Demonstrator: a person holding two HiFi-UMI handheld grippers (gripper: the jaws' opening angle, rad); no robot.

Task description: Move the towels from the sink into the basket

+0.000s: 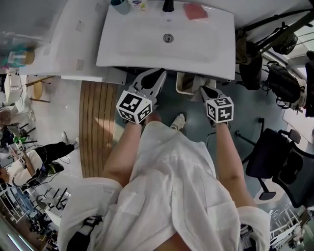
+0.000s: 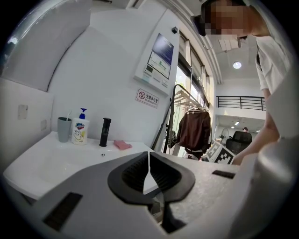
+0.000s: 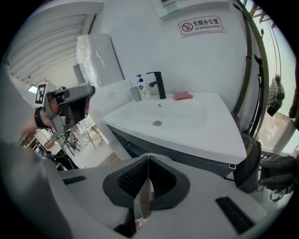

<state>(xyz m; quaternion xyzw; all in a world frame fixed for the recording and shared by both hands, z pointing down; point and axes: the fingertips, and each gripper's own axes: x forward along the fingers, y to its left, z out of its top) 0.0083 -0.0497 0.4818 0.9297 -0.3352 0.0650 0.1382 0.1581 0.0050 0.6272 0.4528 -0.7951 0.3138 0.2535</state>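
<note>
A pink towel point(image 1: 195, 11) lies on the back rim of the white sink point(image 1: 147, 49), right of the tap; it also shows in the left gripper view point(image 2: 122, 145) and the right gripper view point(image 3: 182, 95). The basin around the drain point(image 1: 168, 37) holds nothing. A pale basket point(image 1: 182, 84) stands on the floor, partly under the sink's front edge. My left gripper point(image 1: 157, 76) is in front of the sink, left of the basket, shut and empty. My right gripper point(image 1: 204, 90) is just right of the basket, also shut with nothing between its jaws.
A grey cup point(image 2: 64, 129), a soap bottle point(image 2: 80, 128) and a black tap point(image 2: 105, 132) stand along the sink's back. A wooden slatted mat point(image 1: 95, 122) lies on the floor at left. A dark office chair point(image 1: 279, 162) stands at right, bags point(image 1: 282, 81) beyond it.
</note>
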